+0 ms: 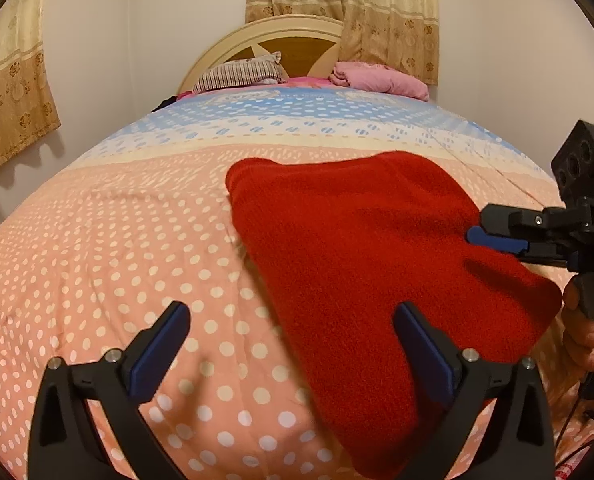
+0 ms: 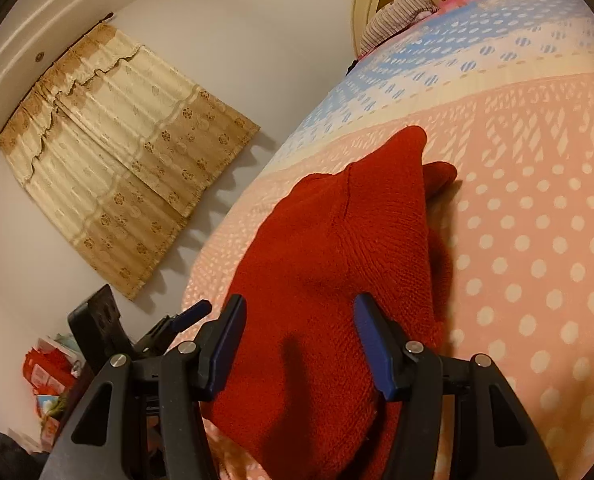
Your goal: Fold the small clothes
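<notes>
The left gripper (image 1: pixel 291 350) hangs with jaws spread wide, while the right gripper (image 2: pixel 299 344) stands half parted, gripping nothing.

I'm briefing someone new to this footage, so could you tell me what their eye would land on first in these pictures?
The red knitted garment stands out first, lying folded on the pink polka-dot bedspread in the middle of the bed. Next come the two black grippers with blue pads: the left gripper gapes wide at the garment's near edge, and the right gripper hangs open above it.
</notes>
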The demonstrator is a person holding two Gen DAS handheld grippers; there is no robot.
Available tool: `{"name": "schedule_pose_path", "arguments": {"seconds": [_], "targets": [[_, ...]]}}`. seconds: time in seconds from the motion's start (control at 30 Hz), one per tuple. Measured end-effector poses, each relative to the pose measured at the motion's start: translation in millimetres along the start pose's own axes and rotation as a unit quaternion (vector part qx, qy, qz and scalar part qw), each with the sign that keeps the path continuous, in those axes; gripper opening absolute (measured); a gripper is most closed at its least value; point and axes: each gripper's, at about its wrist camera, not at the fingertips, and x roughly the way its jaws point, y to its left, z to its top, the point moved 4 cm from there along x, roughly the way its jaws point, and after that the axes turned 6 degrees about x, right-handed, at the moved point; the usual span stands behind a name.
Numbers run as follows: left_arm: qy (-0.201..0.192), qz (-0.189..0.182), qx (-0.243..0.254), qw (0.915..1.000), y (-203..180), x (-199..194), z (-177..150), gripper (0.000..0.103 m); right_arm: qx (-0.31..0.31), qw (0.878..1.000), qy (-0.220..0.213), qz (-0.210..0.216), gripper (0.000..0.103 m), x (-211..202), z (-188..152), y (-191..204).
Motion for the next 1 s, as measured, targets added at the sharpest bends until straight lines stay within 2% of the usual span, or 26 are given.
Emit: {"name": "schedule_pose_path", "arguments": {"seconds": [0.1,0.23,0.33,0.4,0.57,0.7,1.0], "targets": [[0.001,0.003,0.01,0.9999,-3.5,-6.4,2.6,0.103,-0.008,1.0,-0.006,-0.016,0.057,-7.3,-6.3,6.6],[-0.017,0.006,0.029,0.9994,-14.7,-22.4,12.1,0.103,-0.032,0.996,-0.036,-0.081,0.058,-32.8,-10.2,24.9],[-0.03,0.0,0.03,0.9991,-19.6,-31.8,18.6,0.103,-0.083,0.984,-0.063,-0.142,0.06,-49.5,-14.2,41.3],[-0.04,0.001,0.034,0.9986,-23.2,-39.7,23.1,0.103,-0.106,0.977,-0.08,-0.168,0.061,-60.3,-17.0,49.7],[-0.059,-0.002,0.035,0.9976,-27.8,-54.0,31.0,0.103,-0.138,0.966,-0.106,-0.189,0.061,-81.1,-19.2,64.3],[-0.07,-0.003,0.035,0.9969,-29.4,-62.6,36.8,0.103,-0.156,0.962,-0.12,-0.191,0.061,-92.0,-22.5,78.3],[-0.086,0.0,0.036,0.9956,-34.8,-76.5,42.1,0.103,-0.167,0.959,-0.127,-0.189,0.063,-103.2,-26.9,93.4]]}}
